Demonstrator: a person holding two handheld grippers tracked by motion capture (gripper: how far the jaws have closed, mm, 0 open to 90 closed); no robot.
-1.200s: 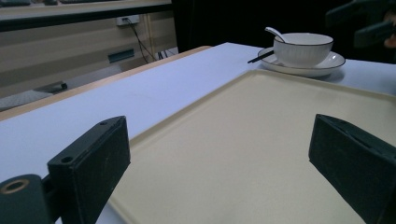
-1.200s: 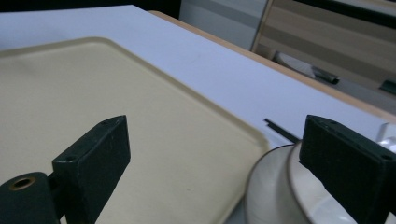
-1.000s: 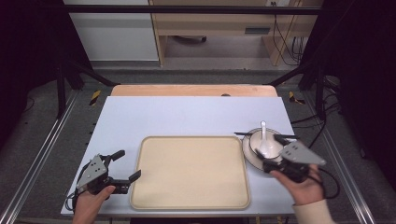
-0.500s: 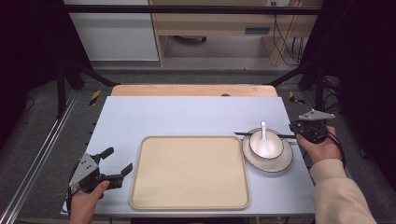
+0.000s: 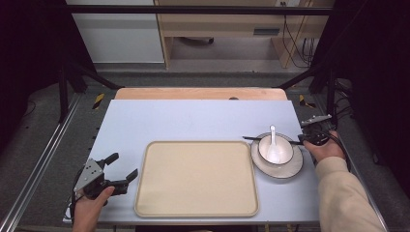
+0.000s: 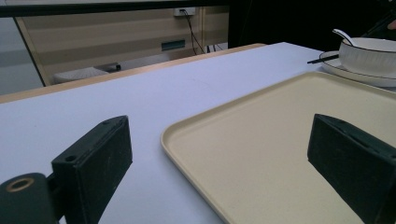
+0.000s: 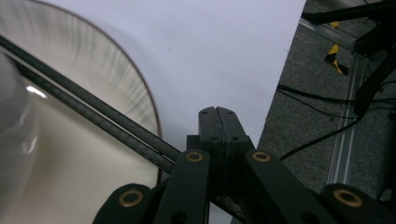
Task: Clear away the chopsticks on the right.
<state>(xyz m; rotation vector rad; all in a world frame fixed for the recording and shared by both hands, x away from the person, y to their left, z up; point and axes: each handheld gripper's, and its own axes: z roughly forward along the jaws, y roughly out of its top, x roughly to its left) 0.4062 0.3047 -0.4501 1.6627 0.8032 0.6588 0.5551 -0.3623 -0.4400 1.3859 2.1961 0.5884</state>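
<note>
A beige tray (image 5: 193, 181) lies at the middle front of the pale blue table (image 5: 193, 121). To its right, a white bowl (image 5: 283, 153) with a white spoon (image 5: 272, 136) in it stands on a plate (image 5: 290, 170). Black chopsticks (image 5: 254, 138) rest across the plate's far rim. My right gripper (image 5: 304, 140) is at their right end. In the right gripper view its jaws (image 7: 217, 116) are pressed together, and the chopsticks (image 7: 93, 109) run under its left linkage. My left gripper (image 5: 123, 165) is open at the tray's left edge (image 6: 187, 144), holding nothing.
The table's right edge lies just beyond my right hand, with metal frame rails (image 5: 43, 159) and cables (image 7: 317, 105) on the floor past it. A wooden strip (image 5: 200, 94) borders the table's far edge. A shelf unit (image 5: 232, 29) stands behind.
My right gripper has swung from the plate's near right side to the right end of the chopsticks. My left gripper has drifted slightly back and left, still open.
</note>
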